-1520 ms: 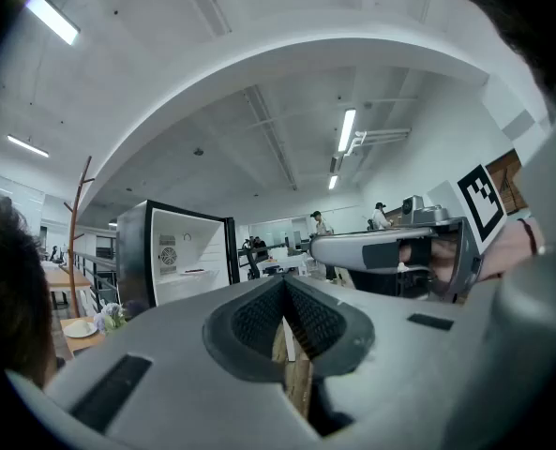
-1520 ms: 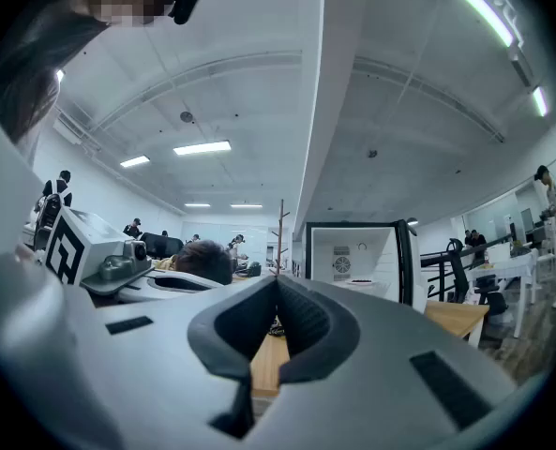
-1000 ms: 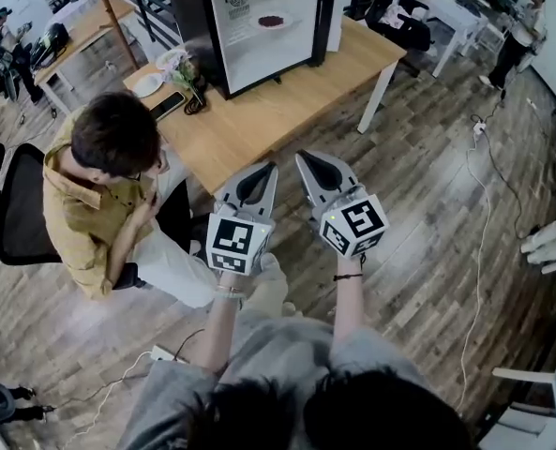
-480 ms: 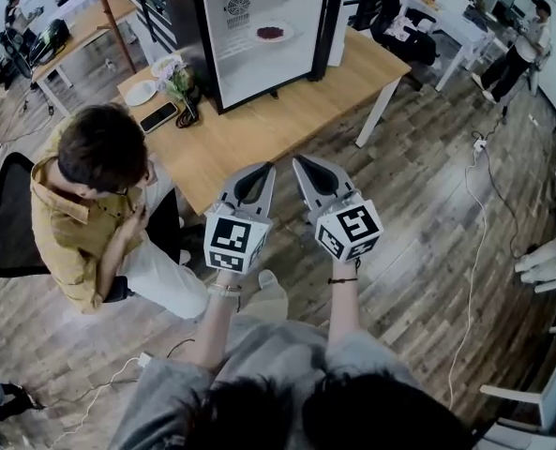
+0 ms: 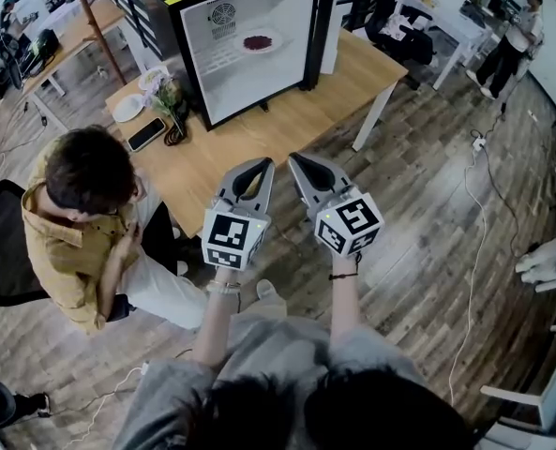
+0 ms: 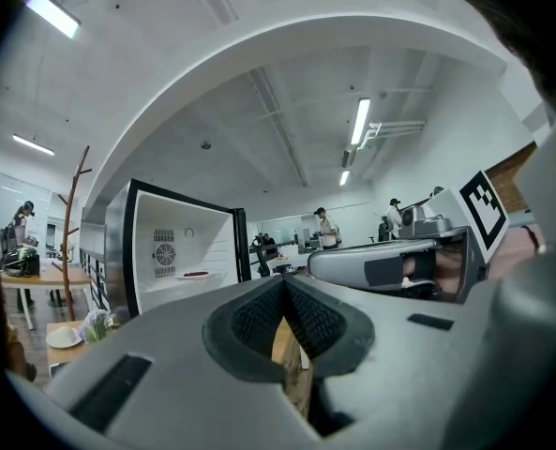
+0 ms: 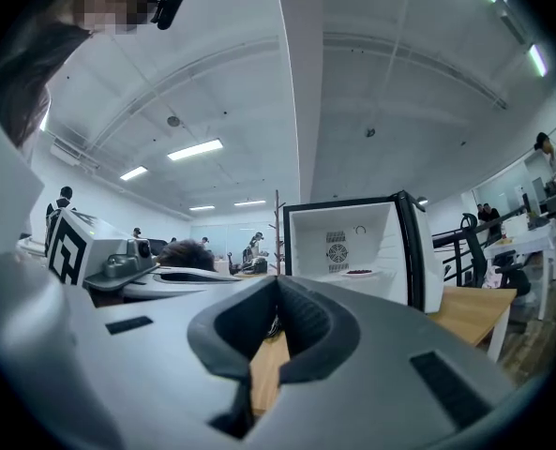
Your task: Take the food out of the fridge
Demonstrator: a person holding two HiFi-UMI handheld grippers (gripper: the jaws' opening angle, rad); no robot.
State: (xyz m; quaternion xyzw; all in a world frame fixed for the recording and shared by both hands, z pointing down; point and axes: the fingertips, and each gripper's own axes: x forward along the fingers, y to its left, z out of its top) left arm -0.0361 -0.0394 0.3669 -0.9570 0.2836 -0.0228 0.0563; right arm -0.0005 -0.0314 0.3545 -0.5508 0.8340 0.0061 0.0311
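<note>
A small black fridge (image 5: 249,36) with a white inside stands open on the wooden table (image 5: 287,111). On its shelf lies a white plate with dark red food (image 5: 259,41), which also shows in the left gripper view (image 6: 196,273) and the right gripper view (image 7: 359,272). My left gripper (image 5: 262,164) and right gripper (image 5: 299,159) are held level side by side, short of the table's near edge and well apart from the fridge. The left gripper (image 6: 283,284) has its pads together with nothing between them, and so does the right gripper (image 7: 278,284).
A person in a yellow shirt (image 5: 76,214) sits on a black chair (image 5: 6,242) at the table's left. A phone (image 5: 145,134), a small white plate (image 5: 127,108) and a plant (image 5: 165,87) lie left of the fridge. A cable (image 5: 474,251) runs across the wooden floor on the right.
Both grippers have moved forward towards the table, still shut and side by side. The fridge and table sit a little nearer and further left in the head view.
</note>
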